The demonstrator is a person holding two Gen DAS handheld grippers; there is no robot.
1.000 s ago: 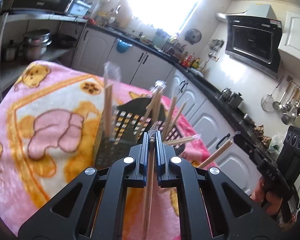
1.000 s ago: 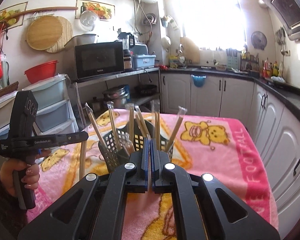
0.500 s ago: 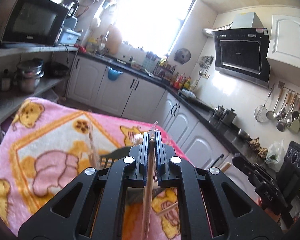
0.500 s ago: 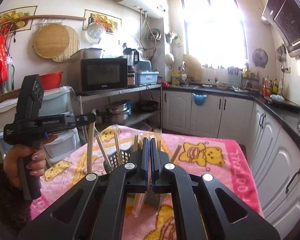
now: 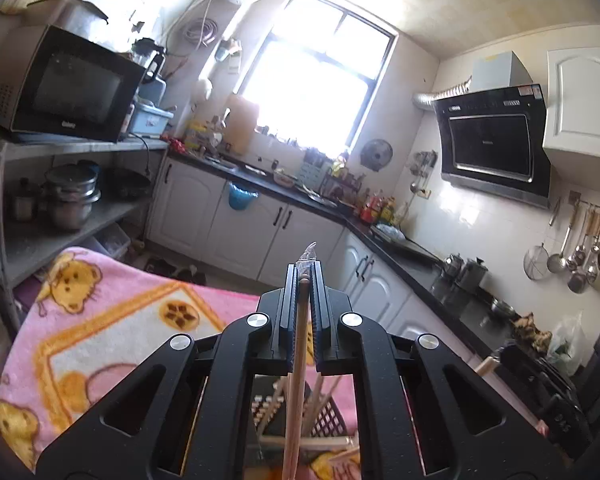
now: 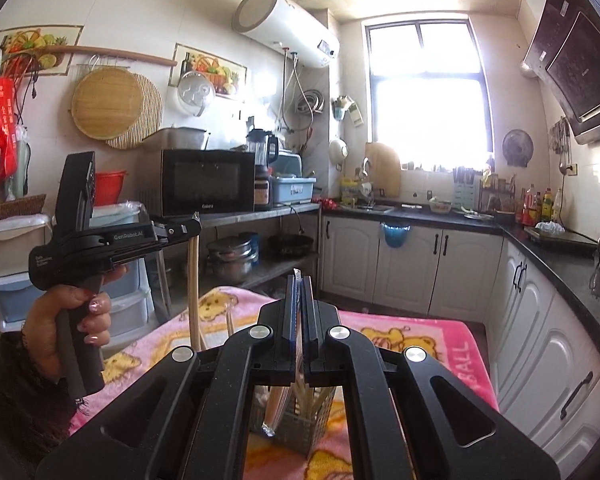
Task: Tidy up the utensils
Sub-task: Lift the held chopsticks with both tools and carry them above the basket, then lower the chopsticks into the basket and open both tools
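My left fingers (image 5: 288, 312) are pressed narrow around a single wrapped chopstick (image 5: 296, 380), which hangs straight down between them with a twist of clear wrapper poking up past the tips. From the right wrist view the left gripper (image 6: 190, 231) is held high at the left, my left hand (image 6: 66, 330) wrapped around its grip, and the chopstick drops from its tip toward the pink blanket (image 6: 420, 332). My right fingers (image 6: 289, 312) are also drawn close together, pinching a thin clear-wrapped chopstick pack (image 6: 298, 336) that runs down between them; its lower end reaches the grey utensil basket (image 6: 300, 428). That basket stands on the blanket-covered counter directly below the right gripper (image 6: 299, 312), with several pale chopsticks leaning inside it. In the left wrist view the same basket appears under the left gripper as a dark lattice holder (image 5: 328, 420), with loose chopsticks crossing at angles in it. The blanket shows yellow bear prints and an orange border. Behind are a microwave (image 6: 208, 184) on a shelf, white cabinets (image 6: 412, 264) under a dark worktop, and a bright window (image 6: 428, 100).
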